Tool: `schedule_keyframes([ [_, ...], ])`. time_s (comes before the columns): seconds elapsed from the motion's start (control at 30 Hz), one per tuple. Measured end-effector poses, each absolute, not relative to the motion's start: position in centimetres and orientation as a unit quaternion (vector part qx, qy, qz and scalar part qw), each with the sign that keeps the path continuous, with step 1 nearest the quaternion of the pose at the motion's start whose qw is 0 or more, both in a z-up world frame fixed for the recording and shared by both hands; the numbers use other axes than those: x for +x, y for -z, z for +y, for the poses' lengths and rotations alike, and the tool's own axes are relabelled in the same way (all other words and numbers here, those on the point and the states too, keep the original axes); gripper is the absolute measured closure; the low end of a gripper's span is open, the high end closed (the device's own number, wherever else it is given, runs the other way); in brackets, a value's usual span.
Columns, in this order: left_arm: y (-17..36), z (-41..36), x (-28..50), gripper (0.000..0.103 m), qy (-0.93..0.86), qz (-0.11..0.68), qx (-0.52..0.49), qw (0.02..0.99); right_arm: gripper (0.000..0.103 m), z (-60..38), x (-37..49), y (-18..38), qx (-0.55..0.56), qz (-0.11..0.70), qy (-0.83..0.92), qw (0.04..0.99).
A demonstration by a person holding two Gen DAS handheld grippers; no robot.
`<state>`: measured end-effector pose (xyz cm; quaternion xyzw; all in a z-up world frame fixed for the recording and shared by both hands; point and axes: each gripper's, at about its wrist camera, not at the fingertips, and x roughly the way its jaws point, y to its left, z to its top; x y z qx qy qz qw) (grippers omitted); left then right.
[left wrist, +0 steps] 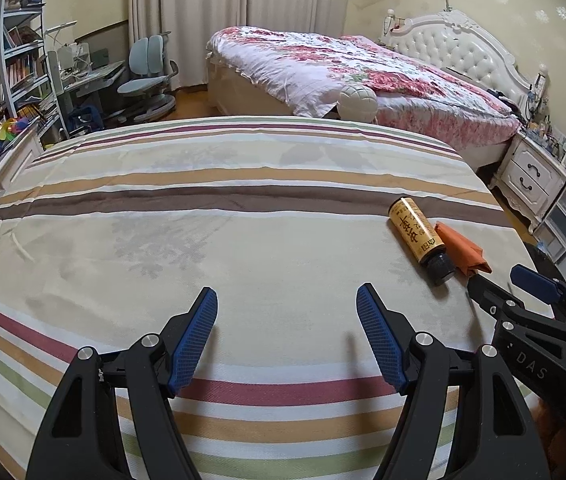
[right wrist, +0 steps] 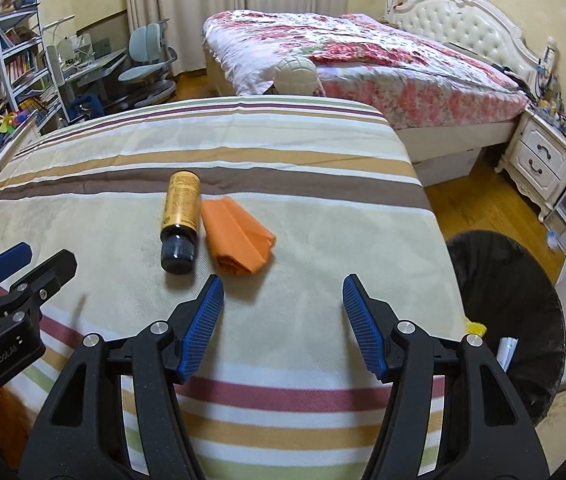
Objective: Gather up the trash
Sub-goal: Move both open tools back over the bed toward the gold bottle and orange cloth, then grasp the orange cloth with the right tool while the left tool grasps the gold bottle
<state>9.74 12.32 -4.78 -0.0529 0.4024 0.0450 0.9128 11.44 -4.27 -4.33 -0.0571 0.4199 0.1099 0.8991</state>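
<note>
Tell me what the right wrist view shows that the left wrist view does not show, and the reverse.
Only the right wrist view shows the round black trash bin on the wooden floor beside the bed, with a white scrap and something yellow inside, and the left gripper from the side.

Only the left wrist view shows the right gripper from the side, near the orange paper.

Both show the striped bedsheet, the amber bottle with a dark cap lying down, the folded orange paper beside it, and open, empty jaws.

walls: pale patterned paper | floor (right wrist: 467,200): wood | ahead: floral bed (left wrist: 363,76), tufted white headboard (left wrist: 459,48) | ahead-left: curtains (left wrist: 239,12), blue chair (left wrist: 149,76), desk (left wrist: 95,76), bookshelf (left wrist: 15,64) | right: white nightstand (left wrist: 531,180)
</note>
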Motion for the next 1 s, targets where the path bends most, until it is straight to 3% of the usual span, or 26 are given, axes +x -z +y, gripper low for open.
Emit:
schedule_keyframes([
  [0.37, 4.8, 12.7, 9.6, 0.033, -0.041, 0.403, -0.061, 0.912, 0.044, -2.6, 13.6, 4.5, -0.068, 0.423, -0.107, 0.897],
  [0.43, 4.8, 12.7, 9.7, 0.033, -0.040, 0.403, -0.061, 0.912, 0.052, -2.6, 13.8, 4.5, -0.067, 0.424, -0.107, 0.897],
  [0.5, 4.9, 12.6, 9.8, 0.033, -0.039, 0.404, -0.059, 0.912, 0.068, -2.7, 13.8, 4.7, -0.064, 0.429, -0.110, 0.895],
  [1.0, 4.9, 7.7, 12.0, 0.033, 0.002, 0.394, -0.038, 0.918, 0.069, -6.1, 12.5, 4.7, -0.057, 0.426, -0.079, 0.900],
])
